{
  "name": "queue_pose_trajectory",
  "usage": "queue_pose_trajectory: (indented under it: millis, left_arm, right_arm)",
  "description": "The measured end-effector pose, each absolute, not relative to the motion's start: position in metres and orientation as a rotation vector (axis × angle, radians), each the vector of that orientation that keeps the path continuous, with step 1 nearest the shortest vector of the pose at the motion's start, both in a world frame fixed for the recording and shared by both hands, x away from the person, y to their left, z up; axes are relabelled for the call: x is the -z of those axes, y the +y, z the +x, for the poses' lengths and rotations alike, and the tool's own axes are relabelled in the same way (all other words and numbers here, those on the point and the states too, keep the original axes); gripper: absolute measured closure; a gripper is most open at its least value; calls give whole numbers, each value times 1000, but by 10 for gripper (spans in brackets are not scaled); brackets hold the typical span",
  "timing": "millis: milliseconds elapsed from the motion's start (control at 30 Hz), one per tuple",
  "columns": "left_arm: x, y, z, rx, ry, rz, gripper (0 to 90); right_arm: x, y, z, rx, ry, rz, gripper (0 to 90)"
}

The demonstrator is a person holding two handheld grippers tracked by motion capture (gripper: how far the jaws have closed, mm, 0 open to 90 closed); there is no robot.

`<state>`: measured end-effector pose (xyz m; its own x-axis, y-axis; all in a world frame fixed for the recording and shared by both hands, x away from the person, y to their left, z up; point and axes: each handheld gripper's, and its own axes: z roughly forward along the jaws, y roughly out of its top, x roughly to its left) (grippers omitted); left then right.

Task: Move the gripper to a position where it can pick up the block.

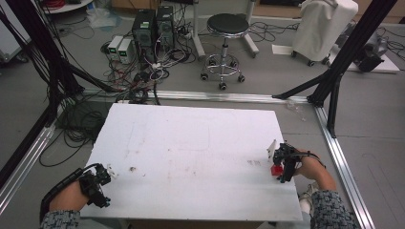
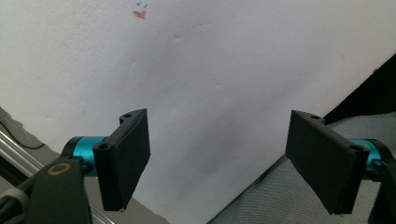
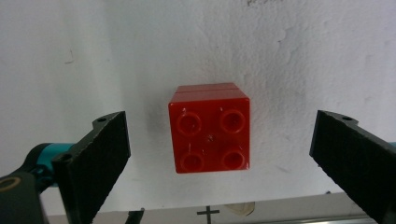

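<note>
A red studded brick [image 3: 210,133] sits on the white table [image 1: 191,152] near its right edge; in the high view the red brick [image 1: 276,170] is just beside my right gripper [image 1: 284,168]. In the right gripper view my right gripper [image 3: 229,163] hangs over the brick with both jaws spread wide, one on either side and neither touching it. The brick looks like two stacked pieces with four studs on top. My left gripper [image 1: 98,183] rests at the table's front left corner. Its own view shows my left gripper [image 2: 229,163] open over bare table [image 2: 210,70], nothing between the jaws.
A small dark mark [image 1: 132,169] lies on the table near the left gripper. Beyond the table stand a black stool [image 1: 227,43], computer boxes [image 1: 153,28] with tangled cables, and black frame posts [image 1: 344,52]. Metal rails [image 1: 344,167] run along the table's sides.
</note>
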<state>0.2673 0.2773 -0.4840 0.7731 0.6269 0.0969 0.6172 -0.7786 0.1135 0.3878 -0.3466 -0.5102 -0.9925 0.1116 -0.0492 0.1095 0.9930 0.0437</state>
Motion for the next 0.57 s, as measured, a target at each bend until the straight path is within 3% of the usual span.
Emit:
queue_pose_trajectory:
  millis: [567]
  left_arm:
    - [485,276,268,-199,1021,2880,222]
  right_arm:
    - [518,-345,387,-53,3102,165,43]
